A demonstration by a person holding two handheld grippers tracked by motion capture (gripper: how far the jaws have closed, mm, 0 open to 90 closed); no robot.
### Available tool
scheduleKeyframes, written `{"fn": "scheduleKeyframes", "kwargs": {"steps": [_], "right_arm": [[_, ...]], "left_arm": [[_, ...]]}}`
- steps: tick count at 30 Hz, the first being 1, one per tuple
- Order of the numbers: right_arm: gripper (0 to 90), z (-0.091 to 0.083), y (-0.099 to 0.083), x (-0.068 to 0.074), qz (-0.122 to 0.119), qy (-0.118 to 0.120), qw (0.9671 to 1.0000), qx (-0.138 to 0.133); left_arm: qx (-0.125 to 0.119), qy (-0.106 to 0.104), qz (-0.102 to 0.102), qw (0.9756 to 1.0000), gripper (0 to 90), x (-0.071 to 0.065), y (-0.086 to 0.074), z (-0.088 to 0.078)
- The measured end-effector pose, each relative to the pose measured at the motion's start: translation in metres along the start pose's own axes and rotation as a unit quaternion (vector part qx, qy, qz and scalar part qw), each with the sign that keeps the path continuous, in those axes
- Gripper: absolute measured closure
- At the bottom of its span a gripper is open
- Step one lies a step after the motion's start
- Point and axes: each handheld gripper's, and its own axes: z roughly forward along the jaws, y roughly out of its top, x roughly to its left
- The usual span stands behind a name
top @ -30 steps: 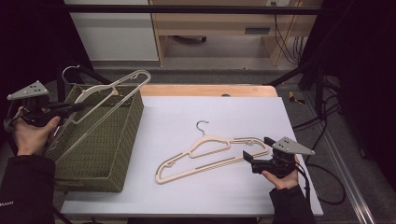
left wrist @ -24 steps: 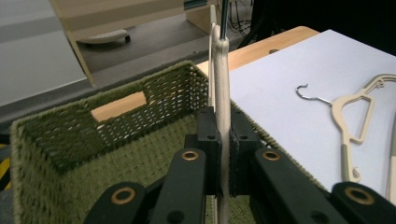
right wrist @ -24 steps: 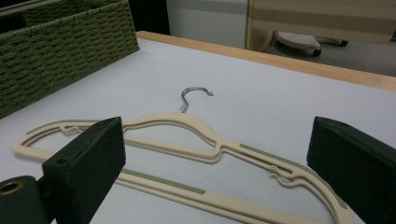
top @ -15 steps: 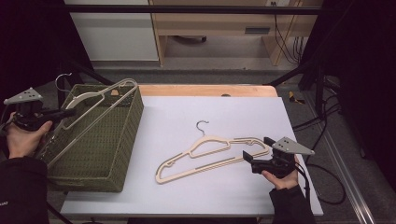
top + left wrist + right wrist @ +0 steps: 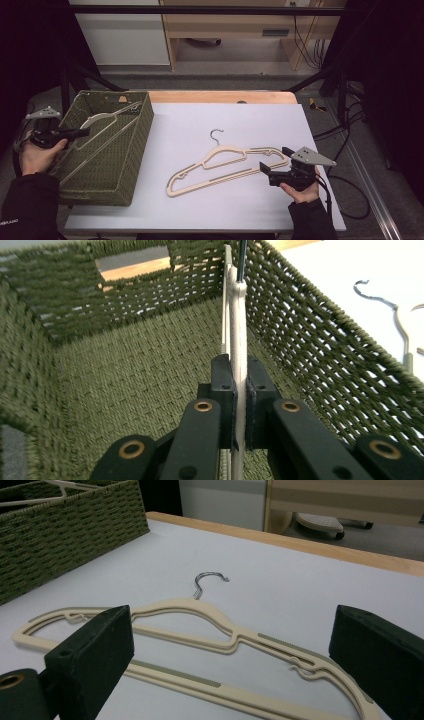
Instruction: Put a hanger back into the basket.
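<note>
Two cream plastic hangers: one (image 5: 238, 340) pinched by the left tongs (image 5: 239, 405) inside the green woven basket (image 5: 132, 165), whose weave might snag it; the other (image 5: 200, 645) lies between the spread right tongs (image 5: 235, 670).

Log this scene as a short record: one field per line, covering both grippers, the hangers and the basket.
left gripper: shut on a cream hanger, holding it inside the basket
right gripper: jaws open, nothing between the pads, aimed at the second hanger
second hanger: flat on the table, metal hook pointing away from the person
basket: green woven, at the table's left edge
table: pale top, wooden strip along the far edge
</note>
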Motion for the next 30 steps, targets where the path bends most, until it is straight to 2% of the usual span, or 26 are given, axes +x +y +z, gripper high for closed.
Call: {"fn": "scheduleKeyframes", "kwargs": {"steps": [7, 11, 14, 19, 22, 23, 26, 30], "right_arm": [[4.5, 0.001, 0.0, 0.001, 0.0, 0.0, 1.0, 0.003], [4.4, 0.001, -0.001, 0.001, -0.002, 0.001, 1.0, 0.004], [4.4, 0.001, -0.001, 0.001, -0.002, 0.001, 1.0, 0.005], [4.4, 0.002, -0.001, 0.001, 0.0, 0.002, 1.0, 0.006], [4.5, 0.003, -0.001, 0.002, 0.0, 0.002, 1.0, 0.007], [4.5, 0.003, -0.001, 0.002, -0.001, 0.001, 1.0, 0.008], [4.5, 0.003, -0.001, 0.002, -0.002, 0.001, 1.0, 0.008], [4.5, 0.003, -0.001, 0.002, -0.001, 0.002, 1.0, 0.006]], "left_arm": [[0.016, 0.028, -0.017, 0.9993, 84.6, -0.001, -0.003, 0.01], [0.02, 0.035, -0.033, 0.9986, 84.1, 0.001, -0.005, 0.014], [0.023, 0.053, -0.044, 0.9973, 83.0, 0.005, -0.008, 0.013], [0.041, 0.095, -0.057, 0.993, 80.3, 0.013, -0.014, 0.012], [0.046, 0.108, -0.074, 0.9903, 80.6, 0.016, -0.018, 0.013], [0.054, 0.115, -0.072, 0.9893, 80.2, 0.017, -0.019, 0.013], [0.073, 0.136, -0.088, 0.9841, 76.9, 0.021, -0.021, 0.014], [0.085, 0.142, -0.1, 0.9811, 75.3, 0.024, -0.025, 0.018]]}}
